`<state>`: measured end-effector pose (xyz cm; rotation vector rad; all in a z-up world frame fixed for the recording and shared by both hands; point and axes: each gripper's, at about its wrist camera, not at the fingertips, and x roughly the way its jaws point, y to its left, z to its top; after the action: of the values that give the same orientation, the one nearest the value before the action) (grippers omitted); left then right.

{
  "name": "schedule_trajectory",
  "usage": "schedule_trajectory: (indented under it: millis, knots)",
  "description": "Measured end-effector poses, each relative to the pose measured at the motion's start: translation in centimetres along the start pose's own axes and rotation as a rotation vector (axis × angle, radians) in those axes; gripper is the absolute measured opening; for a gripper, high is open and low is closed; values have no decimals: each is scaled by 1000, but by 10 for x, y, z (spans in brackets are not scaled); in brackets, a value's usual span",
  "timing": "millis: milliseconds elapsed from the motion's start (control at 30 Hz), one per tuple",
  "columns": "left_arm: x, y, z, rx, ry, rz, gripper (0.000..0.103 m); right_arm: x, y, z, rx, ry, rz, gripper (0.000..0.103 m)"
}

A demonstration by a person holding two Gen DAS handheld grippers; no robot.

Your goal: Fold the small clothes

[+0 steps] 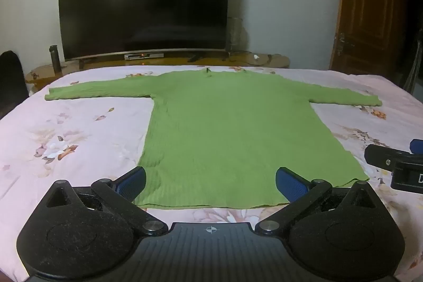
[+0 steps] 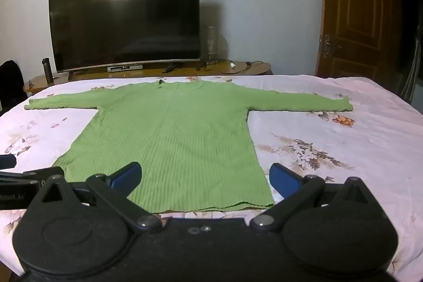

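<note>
A green ribbed long-sleeved sweater [image 1: 227, 128] lies flat on the bed, both sleeves spread sideways, collar at the far side and hem nearest me. It also shows in the right wrist view [image 2: 171, 139]. My left gripper [image 1: 210, 183] is open and empty, its blue pads [image 1: 132, 183] spread over the hem's near left part. My right gripper [image 2: 205, 179] is open and empty over the hem's near right part. Part of the right gripper [image 1: 396, 163] shows at the right edge of the left view. Part of the left gripper [image 2: 18, 181] shows at the left edge of the right view.
The bed has a pink floral sheet [image 1: 66, 139]. Beyond its far edge stands a wooden TV bench [image 1: 164, 61] with a large dark TV [image 1: 144, 4] and a dark bottle [image 1: 54, 57]. A wooden door [image 2: 354, 12] is at the back right.
</note>
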<state>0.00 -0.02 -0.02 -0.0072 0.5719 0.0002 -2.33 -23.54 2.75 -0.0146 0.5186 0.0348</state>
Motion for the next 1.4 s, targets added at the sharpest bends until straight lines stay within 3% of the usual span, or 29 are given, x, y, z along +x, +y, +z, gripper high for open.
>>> schedule_trajectory:
  millis: [367,500,1400]
  knots:
    - [-2,-9,-2,1,-9,-48,103,2,4,-1,-15,-5,-8,103]
    - [3,7,0,-10,2,1,103,3,3,-1,-13,-3,-7,103]
    - [2,8,0,-12,-5,4,103,9,5,-3,-13,9,-4,103]
